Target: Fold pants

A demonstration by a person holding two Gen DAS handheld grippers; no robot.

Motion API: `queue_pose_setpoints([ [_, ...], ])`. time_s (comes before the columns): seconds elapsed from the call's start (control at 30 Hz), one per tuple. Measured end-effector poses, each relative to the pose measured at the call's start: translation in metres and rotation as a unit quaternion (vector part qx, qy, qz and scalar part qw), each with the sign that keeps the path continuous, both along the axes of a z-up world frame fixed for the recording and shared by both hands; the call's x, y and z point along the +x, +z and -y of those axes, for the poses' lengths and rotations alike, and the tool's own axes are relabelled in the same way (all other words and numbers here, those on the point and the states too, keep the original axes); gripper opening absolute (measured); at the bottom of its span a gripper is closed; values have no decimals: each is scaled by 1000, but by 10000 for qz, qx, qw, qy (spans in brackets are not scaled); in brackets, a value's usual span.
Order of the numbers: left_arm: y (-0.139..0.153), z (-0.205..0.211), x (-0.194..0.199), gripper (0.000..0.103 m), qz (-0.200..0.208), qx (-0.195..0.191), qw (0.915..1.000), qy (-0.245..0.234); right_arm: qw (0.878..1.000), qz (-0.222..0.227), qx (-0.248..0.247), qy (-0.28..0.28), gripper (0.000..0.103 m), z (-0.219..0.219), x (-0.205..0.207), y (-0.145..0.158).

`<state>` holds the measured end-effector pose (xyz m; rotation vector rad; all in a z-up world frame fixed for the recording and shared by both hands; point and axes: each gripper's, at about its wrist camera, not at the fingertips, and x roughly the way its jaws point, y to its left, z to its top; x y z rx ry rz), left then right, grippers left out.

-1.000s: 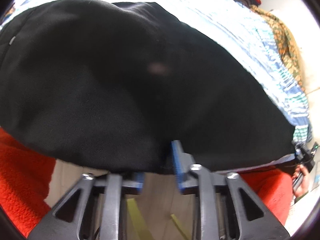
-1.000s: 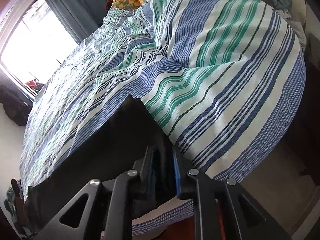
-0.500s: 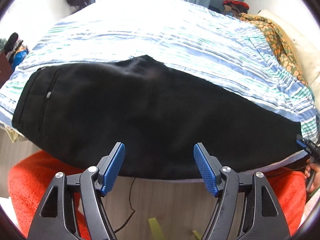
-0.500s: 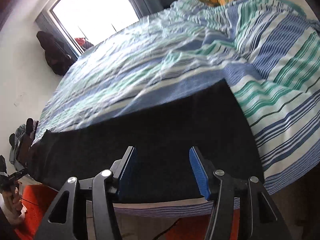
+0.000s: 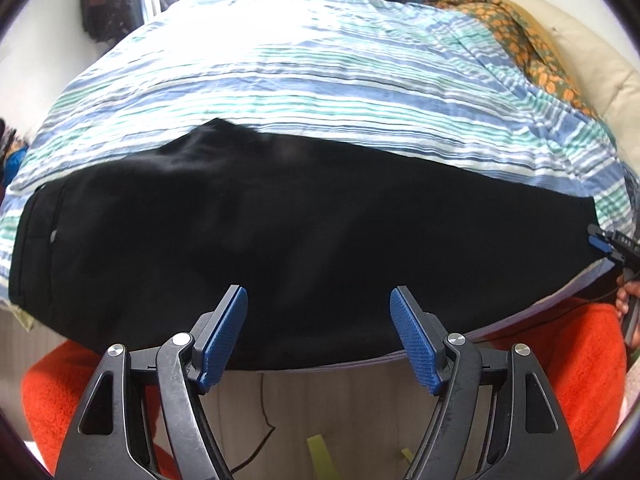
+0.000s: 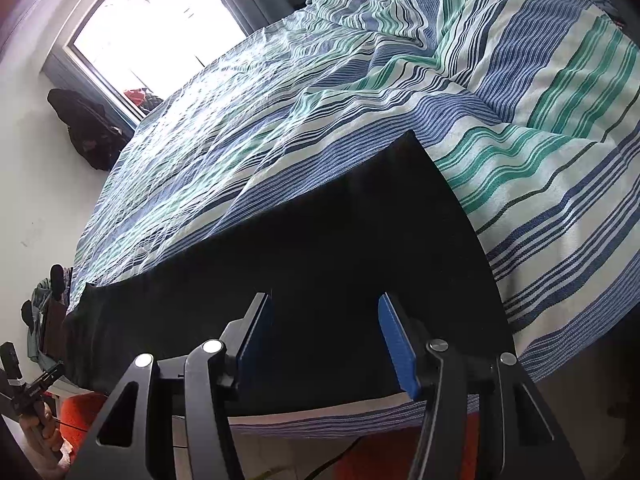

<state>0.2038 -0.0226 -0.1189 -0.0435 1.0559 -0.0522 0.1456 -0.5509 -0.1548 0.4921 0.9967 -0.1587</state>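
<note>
Black pants (image 5: 304, 232) lie flat along the near edge of the bed, folded lengthwise, waistband at the left and leg ends at the right. My left gripper (image 5: 319, 312) is open and empty just above the near edge at mid-length. My right gripper (image 6: 325, 320) is open and empty over the leg end of the pants (image 6: 328, 248). The right gripper's tips also show at the far right of the left wrist view (image 5: 606, 246).
The bed has a blue, green and white striped sheet (image 5: 320, 80). An orange floral blanket (image 5: 516, 36) and a pillow lie at the head. An orange-red rug (image 5: 560, 360) covers the floor in front. A window (image 6: 160, 28) is behind the bed.
Both grippers were shut on the pants a second ago; they have opened, let the fabric settle flat on the bed, and pulled back a little.
</note>
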Motion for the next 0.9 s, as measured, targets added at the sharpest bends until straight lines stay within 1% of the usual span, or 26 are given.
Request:
queue_pose_setpoints([
  [0.07,-1,13,8,83,-81,-36,9997,-230,10000,-6,33,-19,56,1,0,-1],
  [0.23,-4,54,47,83,-425,-293,9952,-828,10000,-22,61,-34,59,0,1,-2],
  [0.3,-7,71,66,83,-458,-237,9939,-979,10000,-28,38,-18,61,-2,2,-2],
  [0.43,-17,101,97,83,-606,-167,9920,-1093,10000,-64,-38,20,65,-6,6,-2],
  [0.53,-24,127,119,83,-629,48,9910,-1179,9999,-103,-78,52,66,-6,9,-3],
  [0.73,-26,179,147,83,-399,338,9892,-1366,9999,-78,-61,74,67,-4,10,-4],
  [0.83,-38,201,154,83,-372,661,9859,-1492,9999,-57,-24,95,67,-3,10,-4],
  [0.9,-50,209,155,83,-392,1016,9835,-1443,9999,-42,5,108,67,-1,10,-4],
])
